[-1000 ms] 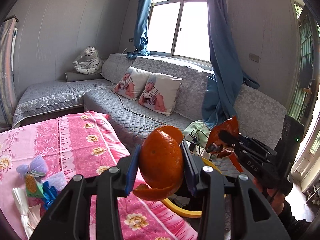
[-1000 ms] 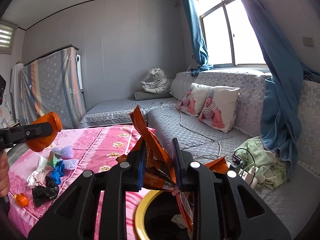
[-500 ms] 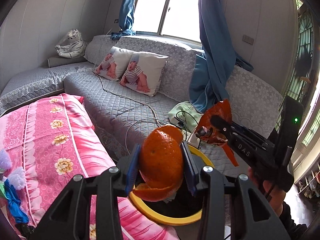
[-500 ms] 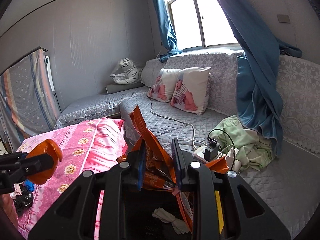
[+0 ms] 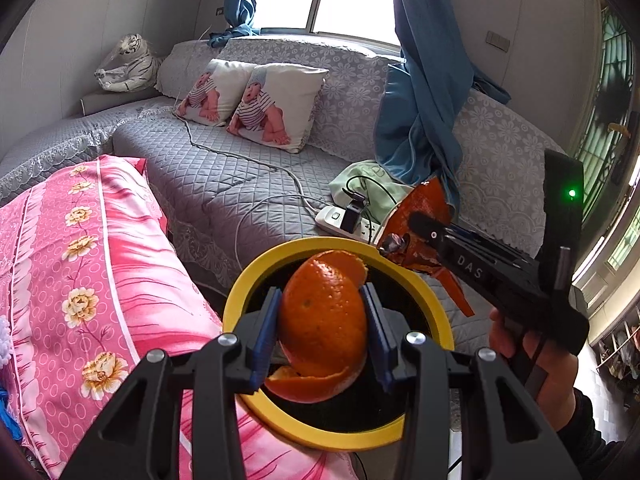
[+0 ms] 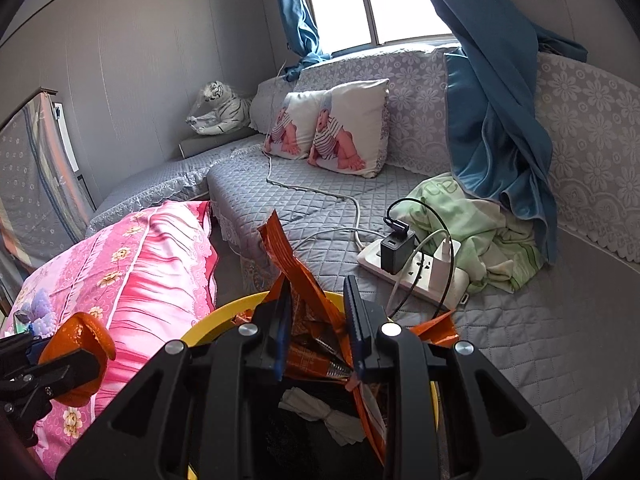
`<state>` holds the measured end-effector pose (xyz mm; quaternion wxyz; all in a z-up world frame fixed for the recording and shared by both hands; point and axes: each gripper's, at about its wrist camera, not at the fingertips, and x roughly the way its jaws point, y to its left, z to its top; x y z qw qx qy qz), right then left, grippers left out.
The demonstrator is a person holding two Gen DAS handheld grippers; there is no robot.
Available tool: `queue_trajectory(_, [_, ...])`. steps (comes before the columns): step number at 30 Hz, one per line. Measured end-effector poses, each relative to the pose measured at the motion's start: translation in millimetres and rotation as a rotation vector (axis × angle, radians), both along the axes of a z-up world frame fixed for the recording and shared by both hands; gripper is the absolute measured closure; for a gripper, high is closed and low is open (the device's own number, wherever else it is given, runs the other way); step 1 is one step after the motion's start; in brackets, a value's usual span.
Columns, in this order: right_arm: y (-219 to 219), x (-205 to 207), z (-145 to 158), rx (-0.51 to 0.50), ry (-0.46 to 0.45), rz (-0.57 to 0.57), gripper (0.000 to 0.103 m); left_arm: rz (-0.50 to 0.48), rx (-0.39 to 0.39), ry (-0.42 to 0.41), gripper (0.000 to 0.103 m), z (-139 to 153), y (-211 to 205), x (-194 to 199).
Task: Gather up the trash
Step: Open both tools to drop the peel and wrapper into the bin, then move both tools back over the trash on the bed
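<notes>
My left gripper (image 5: 322, 330) is shut on an orange peel (image 5: 324, 320) and holds it above the yellow-rimmed black trash bin (image 5: 256, 276). My right gripper (image 6: 318, 330) is shut on a crumpled orange snack wrapper (image 6: 304, 276) over the same bin (image 6: 204, 328). A white tissue (image 6: 320, 408) lies inside the bin. In the left wrist view the right gripper (image 5: 400, 240) with the wrapper (image 5: 420, 210) hangs over the bin's far right rim. The left gripper with the peel (image 6: 76, 340) shows at the lower left of the right wrist view.
A pink floral cloth (image 5: 80, 280) covers the table left of the bin, with more trash (image 6: 36, 308) on it. A grey quilted sofa (image 6: 320, 208) stands behind, with a power strip (image 6: 412, 268), cables, a green cloth (image 6: 480, 224) and two pillows (image 5: 256, 104).
Both grippers have moved forward and tilted down toward the bin. The peel and the wrapper now hang over the bin's opening. Both grips are unchanged.
</notes>
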<state>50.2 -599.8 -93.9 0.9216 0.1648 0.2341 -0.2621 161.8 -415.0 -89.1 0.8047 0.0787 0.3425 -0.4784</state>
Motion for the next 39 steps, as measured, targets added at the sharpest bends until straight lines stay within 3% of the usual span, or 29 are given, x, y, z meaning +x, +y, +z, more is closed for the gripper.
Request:
queue_trajectory(11, [-11, 5, -21, 0.038, 0.051, -0.008, 0.079, -0.012, 0.055, 0.041, 0.065, -27, -14, 0])
queue_trajectory(14, [-15, 6, -25, 0.053, 0.056, -0.014, 0.075, -0.014, 0.06, 0.047, 0.063, -29, -16, 1])
queue_trajectory(16, [-18, 5, -27, 0.07, 0.056, -0.027, 0.075, -0.014, 0.06, 0.052, 0.061, -30, -16, 1])
queue_trajectory(19, [-21, 4, -29, 0.075, 0.056, -0.044, 0.072, 0.001, 0.045, 0.053, 0.048, -27, -12, 3])
queue_trajectory(21, [-23, 2, -29, 0.079, 0.057, -0.051, 0.07, 0.027, 0.025, 0.047, 0.033, -24, -8, 4])
queue_trajectory(31, [-22, -7, -17, 0.071, 0.025, -0.063, 0.069, 0.091, -0.035, 0.052, 0.033, -5, 14, 14])
queue_trajectory(39, [10, -18, 19, 0.022, -0.051, 0.016, 0.069, 0.208, -0.139, -0.064, 0.033, 52, 88, 20])
